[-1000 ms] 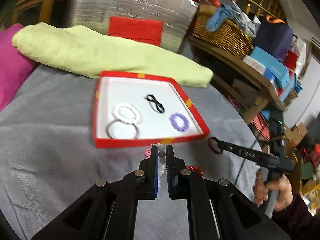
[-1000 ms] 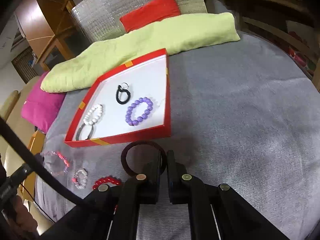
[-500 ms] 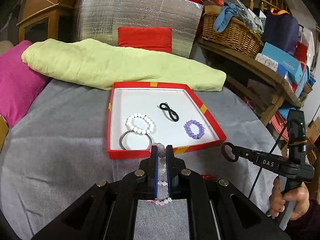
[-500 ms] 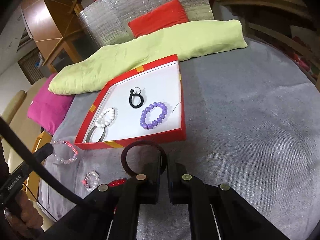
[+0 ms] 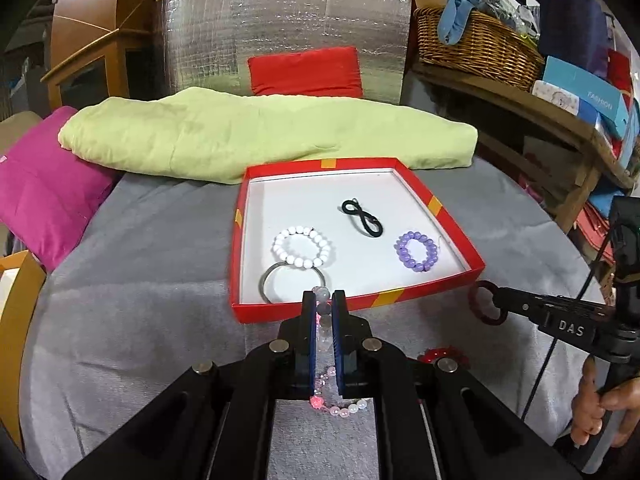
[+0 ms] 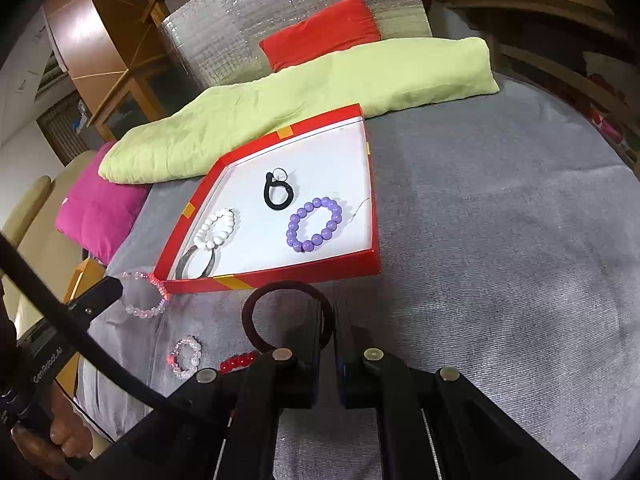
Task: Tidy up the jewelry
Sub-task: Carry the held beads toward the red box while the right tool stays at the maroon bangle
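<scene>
A red box with a white floor (image 5: 256,308) (image 6: 280,278) lies on the grey cloth. In it are a white bead bracelet (image 5: 302,248) (image 6: 214,229), a metal bangle (image 5: 267,284), a black hair tie (image 5: 362,218) (image 6: 279,191) and a purple bead bracelet (image 5: 416,251) (image 6: 315,225). My left gripper (image 5: 323,298) is shut on a pale pink bead bracelet (image 5: 325,322) (image 6: 145,295), held just before the box's near wall. My right gripper (image 6: 331,308) is shut on a dark maroon hair tie (image 6: 286,316) (image 5: 485,303), right of the box's near corner.
A small pink bead bracelet (image 6: 186,357) and a red bead bracelet (image 6: 238,361) (image 5: 442,356) lie on the cloth near me. A yellow-green cushion (image 5: 248,132) lies behind the box, a magenta pillow (image 5: 44,184) at left. A wooden shelf with a basket (image 5: 476,40) stands at right.
Both grippers have risen and moved toward the box, each keeping its hold. The pink bracelet hangs clear of the cloth now.
</scene>
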Demonstrator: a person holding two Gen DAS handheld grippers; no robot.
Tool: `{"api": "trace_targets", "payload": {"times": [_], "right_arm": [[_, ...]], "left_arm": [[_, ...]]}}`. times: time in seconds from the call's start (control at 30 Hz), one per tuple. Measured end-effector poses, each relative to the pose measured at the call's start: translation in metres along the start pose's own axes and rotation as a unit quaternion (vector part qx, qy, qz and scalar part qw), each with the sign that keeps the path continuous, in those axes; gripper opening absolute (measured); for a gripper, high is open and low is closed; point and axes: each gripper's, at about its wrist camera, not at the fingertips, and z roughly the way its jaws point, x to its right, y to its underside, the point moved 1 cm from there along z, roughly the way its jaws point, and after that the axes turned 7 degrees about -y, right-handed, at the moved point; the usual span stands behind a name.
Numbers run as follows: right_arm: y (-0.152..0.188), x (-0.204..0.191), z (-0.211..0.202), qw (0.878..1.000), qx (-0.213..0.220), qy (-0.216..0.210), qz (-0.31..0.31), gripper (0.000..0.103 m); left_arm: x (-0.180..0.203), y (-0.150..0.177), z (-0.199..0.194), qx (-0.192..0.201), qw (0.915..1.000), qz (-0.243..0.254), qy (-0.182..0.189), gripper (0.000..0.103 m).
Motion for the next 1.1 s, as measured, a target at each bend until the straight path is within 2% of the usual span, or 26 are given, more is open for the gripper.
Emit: {"api": "trace_targets", "payload": {"times": [0.73,1.1], "right_arm": [[0.0001,0.0025,-0.0041,1.0,0.001,-0.001,0.009,0.006],[-0.0002,0.0016,-0.0032,1.0,0.0,-0.001,0.006,0.006]], "left_arm": [[0.0018,-0.0022,0.0029,0.006,0.9984,0.009,-0.055,0.008],[-0.0011,-0.0025,0.004,0.006,0.9981,0.008,-0.061,0.008]]}}
